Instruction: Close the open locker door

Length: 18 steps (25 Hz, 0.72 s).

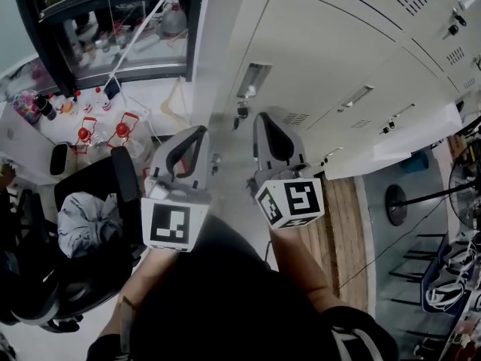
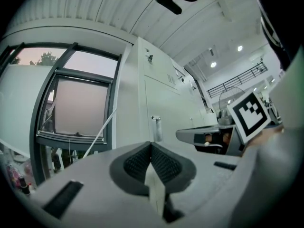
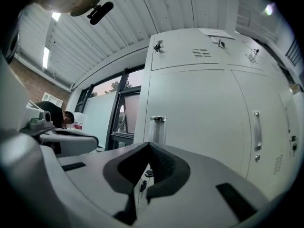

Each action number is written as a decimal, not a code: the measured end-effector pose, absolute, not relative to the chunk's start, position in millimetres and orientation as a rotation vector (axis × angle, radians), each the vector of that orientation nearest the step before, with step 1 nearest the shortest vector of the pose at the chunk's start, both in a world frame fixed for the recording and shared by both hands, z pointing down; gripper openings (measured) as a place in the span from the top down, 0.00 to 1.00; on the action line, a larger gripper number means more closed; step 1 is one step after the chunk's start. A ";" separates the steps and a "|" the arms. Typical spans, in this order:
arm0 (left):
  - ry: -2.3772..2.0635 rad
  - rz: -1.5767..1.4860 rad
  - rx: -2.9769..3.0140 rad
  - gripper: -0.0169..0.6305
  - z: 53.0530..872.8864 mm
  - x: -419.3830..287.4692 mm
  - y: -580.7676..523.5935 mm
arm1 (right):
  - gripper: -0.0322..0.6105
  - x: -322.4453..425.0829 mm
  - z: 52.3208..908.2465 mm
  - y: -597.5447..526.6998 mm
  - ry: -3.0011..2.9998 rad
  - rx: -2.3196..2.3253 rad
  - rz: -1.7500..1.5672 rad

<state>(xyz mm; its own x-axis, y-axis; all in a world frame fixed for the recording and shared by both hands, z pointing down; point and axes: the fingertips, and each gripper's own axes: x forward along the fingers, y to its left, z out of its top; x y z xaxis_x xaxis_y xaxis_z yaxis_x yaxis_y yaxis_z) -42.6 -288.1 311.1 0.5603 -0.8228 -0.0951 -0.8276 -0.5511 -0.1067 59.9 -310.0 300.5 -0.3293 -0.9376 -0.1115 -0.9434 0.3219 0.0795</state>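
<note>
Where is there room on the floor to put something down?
The wood strip beside the lockers looks bare. So does the grey floor around the fan base, apart from one thin cable. It is crowded on the left by the chair, and at the far right, where cords pile up.

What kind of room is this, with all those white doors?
Probably an office or workroom with a locker corner. White metal lockers with handles and vents fill one wall, a black swivel chair stands nearby, and a white table by the window holds bottles.
</note>
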 end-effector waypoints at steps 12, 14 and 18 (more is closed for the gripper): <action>1.521 -0.060 -2.580 0.97 332.2 -46.8 -256.9 | 0.93 74.7 334.2 -263.5 2.563 -1.798 0.181; 1.563 -0.063 -2.559 0.97 332.0 -46.3 -249.8 | 0.93 80.5 336.0 -255.0 2.580 -1.784 0.158; 1.628 -0.040 -2.541 0.97 330.0 -36.6 -227.4 | 0.93 100.9 326.2 -230.1 2.592 -1.765 0.194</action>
